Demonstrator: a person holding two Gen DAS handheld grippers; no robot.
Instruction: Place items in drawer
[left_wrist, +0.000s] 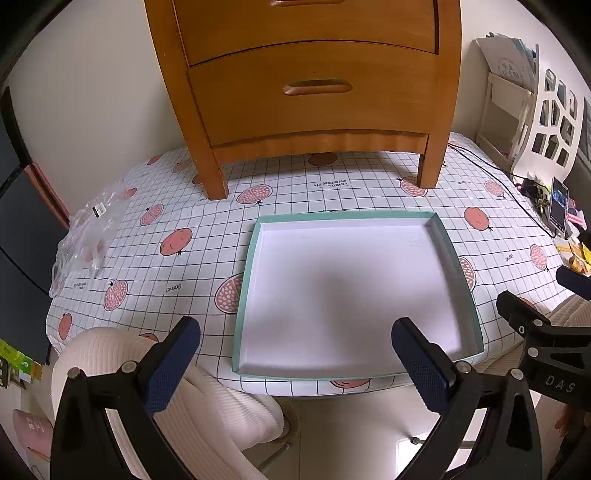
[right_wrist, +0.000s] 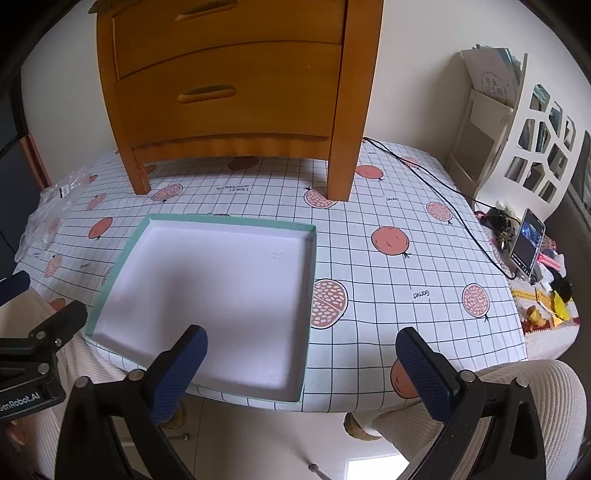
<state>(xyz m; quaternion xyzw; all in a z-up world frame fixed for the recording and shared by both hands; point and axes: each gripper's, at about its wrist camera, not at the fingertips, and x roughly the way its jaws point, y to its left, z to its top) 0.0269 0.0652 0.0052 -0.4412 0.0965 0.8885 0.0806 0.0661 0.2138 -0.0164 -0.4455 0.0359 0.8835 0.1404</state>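
Note:
A wooden cabinet (left_wrist: 314, 74) (right_wrist: 236, 74) stands at the back of the table, and both of its visible drawers are shut. The lower drawer (left_wrist: 317, 107) (right_wrist: 221, 99) has a slot handle. In front of it lies a shallow white tray with a teal rim (left_wrist: 245, 288) (right_wrist: 308, 295), empty. My left gripper (left_wrist: 295, 354) hovers open over the tray's near edge, holding nothing. My right gripper (right_wrist: 301, 362) hangs open over the table's front edge by the tray's right corner, also empty. Each gripper shows at the edge of the other's view.
A checked tablecloth (left_wrist: 166, 229) (right_wrist: 406, 266) printed with fruit covers the table. A clear plastic bag (left_wrist: 88, 236) lies at the left edge. A black cable (right_wrist: 443, 188) runs to a phone (right_wrist: 526, 243) amid clutter at the right. A person's cream-clad legs (left_wrist: 207, 406) sit below.

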